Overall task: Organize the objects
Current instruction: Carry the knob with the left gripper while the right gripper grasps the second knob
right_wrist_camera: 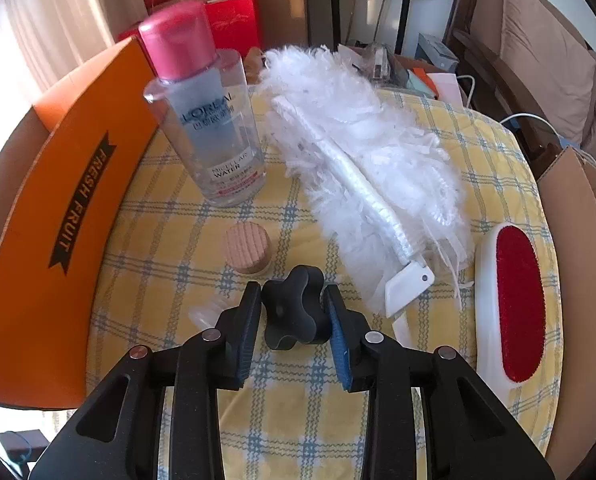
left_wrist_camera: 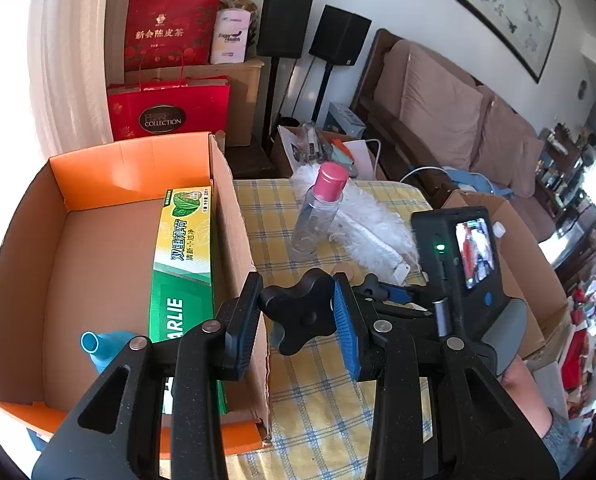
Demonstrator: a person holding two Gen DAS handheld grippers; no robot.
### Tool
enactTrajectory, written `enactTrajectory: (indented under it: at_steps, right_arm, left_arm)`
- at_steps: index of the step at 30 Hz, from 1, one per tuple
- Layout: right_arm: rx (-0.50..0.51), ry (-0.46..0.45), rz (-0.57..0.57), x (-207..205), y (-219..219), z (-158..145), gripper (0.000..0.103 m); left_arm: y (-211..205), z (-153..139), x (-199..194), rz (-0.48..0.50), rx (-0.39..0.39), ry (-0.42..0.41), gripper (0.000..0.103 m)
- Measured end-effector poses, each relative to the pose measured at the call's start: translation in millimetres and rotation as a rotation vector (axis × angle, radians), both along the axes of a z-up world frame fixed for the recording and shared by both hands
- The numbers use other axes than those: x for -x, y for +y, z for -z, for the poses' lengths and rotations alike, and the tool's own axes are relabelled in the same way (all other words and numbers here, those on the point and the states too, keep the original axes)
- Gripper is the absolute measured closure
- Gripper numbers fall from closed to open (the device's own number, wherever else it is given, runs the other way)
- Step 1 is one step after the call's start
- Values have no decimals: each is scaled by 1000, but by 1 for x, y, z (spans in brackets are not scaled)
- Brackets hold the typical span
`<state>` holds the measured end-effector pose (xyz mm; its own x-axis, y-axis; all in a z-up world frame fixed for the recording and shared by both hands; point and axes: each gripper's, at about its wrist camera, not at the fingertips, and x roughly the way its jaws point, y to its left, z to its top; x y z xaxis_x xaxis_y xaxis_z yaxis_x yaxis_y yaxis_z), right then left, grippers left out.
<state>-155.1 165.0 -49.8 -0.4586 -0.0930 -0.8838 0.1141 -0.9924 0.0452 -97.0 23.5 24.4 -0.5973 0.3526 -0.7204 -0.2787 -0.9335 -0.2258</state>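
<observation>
We see the orange cardboard box [left_wrist_camera: 110,264] to the left on the checked surface [right_wrist_camera: 298,420], already holding a toothpaste carton [left_wrist_camera: 182,272]. Our left claw [left_wrist_camera: 298,314] is clenched on a black star knob [left_wrist_camera: 299,316] just beside the box wall. Our right claw [right_wrist_camera: 292,312] grips another black star knob [right_wrist_camera: 294,312], nearer the micellar water bottle [right_wrist_camera: 214,128] ahead-left.

red gift bags [left_wrist_camera: 166,68], two black speakers [left_wrist_camera: 339,36], brown sofa [left_wrist_camera: 457,108], framed painting [left_wrist_camera: 497,4].
</observation>
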Motion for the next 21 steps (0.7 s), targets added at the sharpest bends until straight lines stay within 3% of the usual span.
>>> enactTrajectory:
  at_steps: [10, 21]
  right_arm:
    - [37, 69, -6, -13, -2, -57, 71]
    - [120, 138, -141, -43, -58, -116, 72]
  left_arm:
    - [-22, -14, -2, -26, -11, 9, 70]
    - [-75, -18, -11, -97, 33, 4, 70]
